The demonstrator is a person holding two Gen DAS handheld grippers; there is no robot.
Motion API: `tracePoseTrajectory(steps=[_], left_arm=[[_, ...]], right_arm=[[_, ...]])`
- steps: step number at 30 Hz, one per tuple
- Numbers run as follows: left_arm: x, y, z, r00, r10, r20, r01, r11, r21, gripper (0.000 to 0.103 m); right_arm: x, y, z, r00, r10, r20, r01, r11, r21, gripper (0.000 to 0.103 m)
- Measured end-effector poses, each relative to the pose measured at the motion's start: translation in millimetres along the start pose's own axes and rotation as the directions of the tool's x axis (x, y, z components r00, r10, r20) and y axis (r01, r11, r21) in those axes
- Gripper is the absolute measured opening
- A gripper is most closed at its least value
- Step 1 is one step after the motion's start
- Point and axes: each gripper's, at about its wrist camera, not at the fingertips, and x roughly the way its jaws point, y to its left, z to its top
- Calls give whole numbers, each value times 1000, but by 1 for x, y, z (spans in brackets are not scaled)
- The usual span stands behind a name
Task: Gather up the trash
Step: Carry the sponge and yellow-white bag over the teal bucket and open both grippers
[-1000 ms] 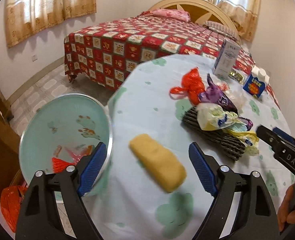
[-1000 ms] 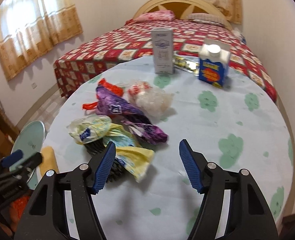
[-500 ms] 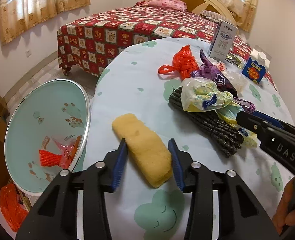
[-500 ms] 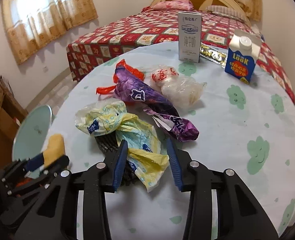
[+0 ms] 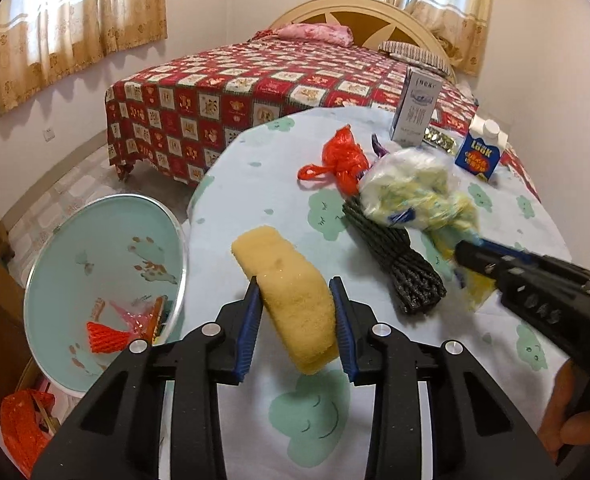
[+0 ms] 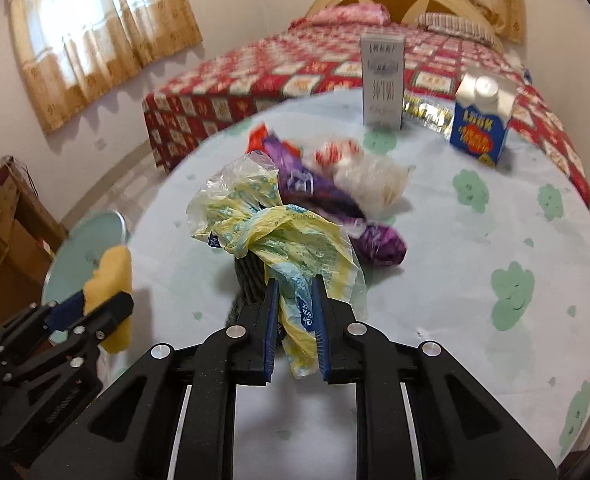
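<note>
My left gripper is closing on a yellow sponge, pads pressed on both its sides, lifted off the round table. In the right wrist view the same sponge shows at left in that gripper. My right gripper is closing on a crumpled yellow plastic bag, squeezed between its blue pads; this bag hangs raised in the left wrist view. A black mesh bundle, an orange bag, a purple wrapper and a white bag lie on the table.
A teal bin with red scraps inside stands left of the table, below its edge. A white carton, a blue carton and a foil packet stand at the table's far side. A bed lies beyond. A hand shows at right.
Both grippers went from wide open to closed: the left on the sponge, the right on the yellow bag. Sponge and bag have since lifted off the table.
</note>
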Motion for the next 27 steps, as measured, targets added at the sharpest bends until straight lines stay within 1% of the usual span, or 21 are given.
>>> tracePoseTrajectory(steps=[3, 5, 8, 10, 12, 15, 19, 22, 27], left_arm=[[-9, 6, 3, 1000, -5, 19, 5, 1000, -16, 34], [-16, 8, 5, 999, 9, 39, -8, 1000, -12, 34], [-27, 13, 8, 997, 21, 71, -21, 1000, -6, 34], [-35, 16, 10, 995, 34, 96, -34, 999, -1, 34], [-42, 20, 10, 993, 30, 115, -30, 1000, 0, 34], [-47, 29, 10, 993, 19, 118, -16, 1000, -20, 34], [-52, 49, 7, 993, -6, 116, 14, 998, -68, 34], [-56, 70, 3, 993, -19, 115, 32, 992, -119, 34], [-60, 97, -1, 993, 19, 115, 0, 987, -161, 34]], right_arm=[[-14, -1, 4, 999, 15, 41, -16, 1000, 24, 17], [-24, -1, 7, 997, 16, 71, -18, 999, 37, 17], [-37, 8, 9, 993, 6, 114, -9, 1000, 29, 17], [-41, 14, 9, 992, 5, 128, -8, 1000, 23, 17], [-41, 22, 8, 992, 9, 129, -11, 1000, 17, 17], [-40, 31, 6, 993, 20, 119, -22, 1000, 14, 17], [-40, 47, 5, 993, 38, 114, -38, 999, 2, 17], [-40, 60, 3, 992, 44, 117, -42, 999, -20, 17], [-34, 78, 0, 993, 62, 103, -59, 998, -32, 17]])
